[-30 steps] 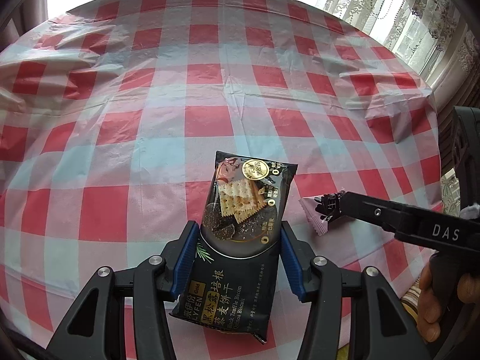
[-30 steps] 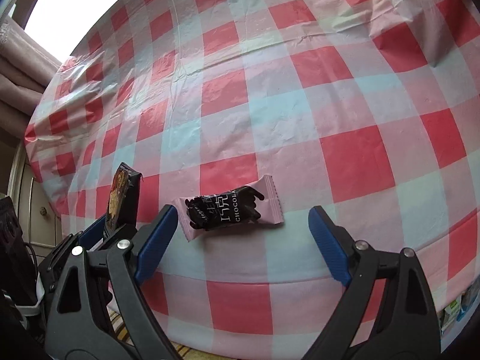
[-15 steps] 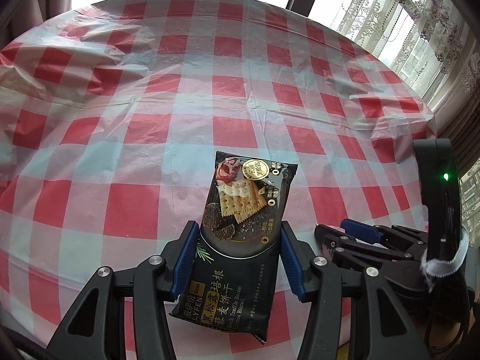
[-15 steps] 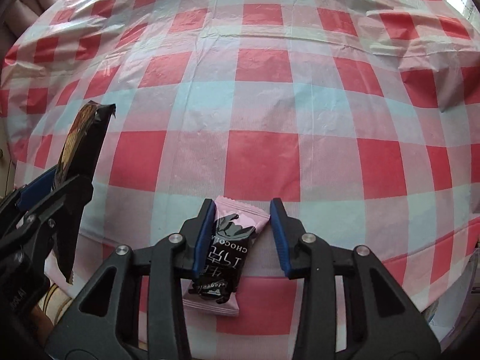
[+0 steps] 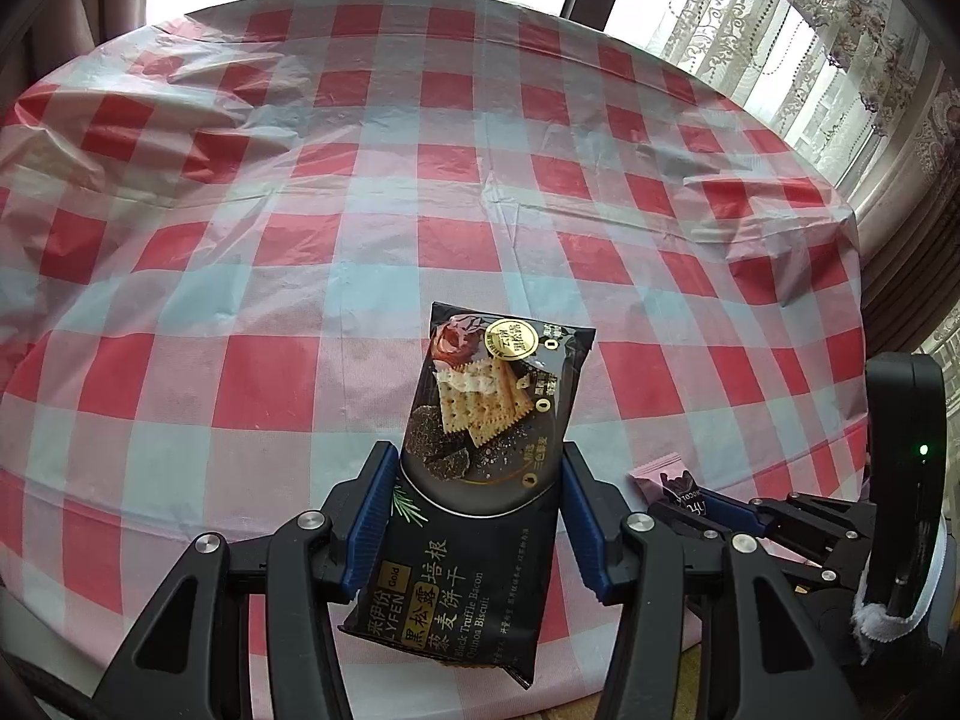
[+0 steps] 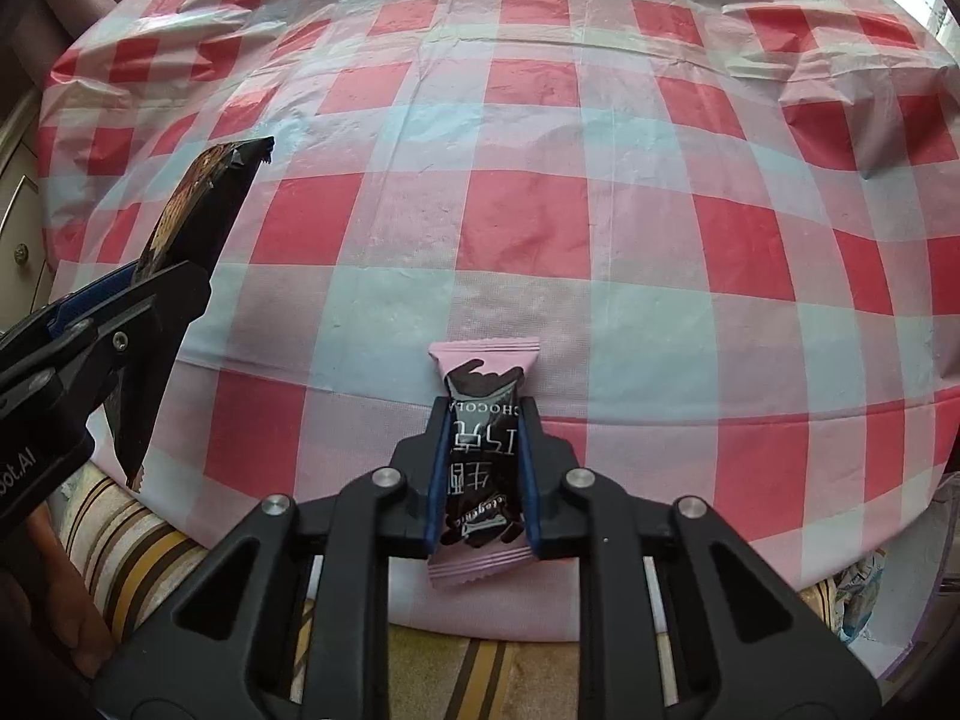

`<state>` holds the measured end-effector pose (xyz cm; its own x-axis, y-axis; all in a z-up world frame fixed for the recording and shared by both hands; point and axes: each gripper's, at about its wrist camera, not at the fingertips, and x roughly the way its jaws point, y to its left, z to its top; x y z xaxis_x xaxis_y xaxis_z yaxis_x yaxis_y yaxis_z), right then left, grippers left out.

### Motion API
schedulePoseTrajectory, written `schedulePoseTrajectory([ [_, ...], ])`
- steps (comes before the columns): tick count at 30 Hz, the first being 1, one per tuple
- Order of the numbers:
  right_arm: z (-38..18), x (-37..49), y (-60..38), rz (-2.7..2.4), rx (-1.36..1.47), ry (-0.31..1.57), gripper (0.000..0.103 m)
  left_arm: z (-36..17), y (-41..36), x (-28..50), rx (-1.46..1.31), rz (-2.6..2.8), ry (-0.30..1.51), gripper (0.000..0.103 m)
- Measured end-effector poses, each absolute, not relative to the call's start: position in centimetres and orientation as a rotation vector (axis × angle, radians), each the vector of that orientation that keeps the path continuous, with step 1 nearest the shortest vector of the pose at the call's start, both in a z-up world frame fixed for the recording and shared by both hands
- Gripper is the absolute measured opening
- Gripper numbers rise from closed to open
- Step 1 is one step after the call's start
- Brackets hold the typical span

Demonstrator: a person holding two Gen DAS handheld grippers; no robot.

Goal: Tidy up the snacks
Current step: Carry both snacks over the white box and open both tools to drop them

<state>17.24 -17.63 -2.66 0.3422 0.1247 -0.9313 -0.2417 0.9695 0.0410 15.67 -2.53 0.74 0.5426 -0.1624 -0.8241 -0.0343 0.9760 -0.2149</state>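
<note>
Jaws, left: left gripper point(image 5: 474, 516) has its blue pads pinching the long sides of the black biscuit pack point(image 5: 480, 450), roughly mid-length.
Jaws, right: right gripper point(image 6: 483, 474) is pressed tight onto the pink chocolate bar point(image 6: 483, 456), one blue pad on each long side.
Biscuit pack: held off the counter point(image 5: 336, 228), printed face up, far end sticking out past the pads over the near part of the cloth, tilted slightly to the right. Near end hangs back between the gripper arms.
Biscuit pack, right wrist view: seen edge-on at the left point(image 6: 198, 222), angled up, clamped in the left gripper point(image 6: 102, 324).
Chocolate bar: lengthwise along the fingers, crimped far end over the counter's near edge, near end poking out behind the pads. Cannot tell whether it touches the cloth.
Chocolate bar, left wrist view: pink tip point(image 5: 666, 477) visible at lower right in the right gripper point(image 5: 720, 507), just beside the left gripper.
Counter: covered by a red, white and pale blue checked plastic cloth point(image 6: 540, 210), wrinkled toward the far edge.
Background: lace curtain point(image 5: 780, 30) past the far right corner; striped fabric point(image 6: 138, 534) below the near edge.
</note>
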Motion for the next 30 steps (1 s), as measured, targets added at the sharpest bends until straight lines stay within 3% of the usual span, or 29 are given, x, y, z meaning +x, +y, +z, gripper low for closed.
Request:
schedulePoseTrajectory([
  [16,4.4,8.9,-35.8,-0.129,-0.022,0.983,0.022,4.4,-20.2,11.9,-0.135,-0.483,1.007,0.053],
  [30,4.1,2.1,-48.0,-0.393,0.097,0.973,0.024,3.4,-34.0,8.6,-0.105,-0.713,1.131,0.054],
])
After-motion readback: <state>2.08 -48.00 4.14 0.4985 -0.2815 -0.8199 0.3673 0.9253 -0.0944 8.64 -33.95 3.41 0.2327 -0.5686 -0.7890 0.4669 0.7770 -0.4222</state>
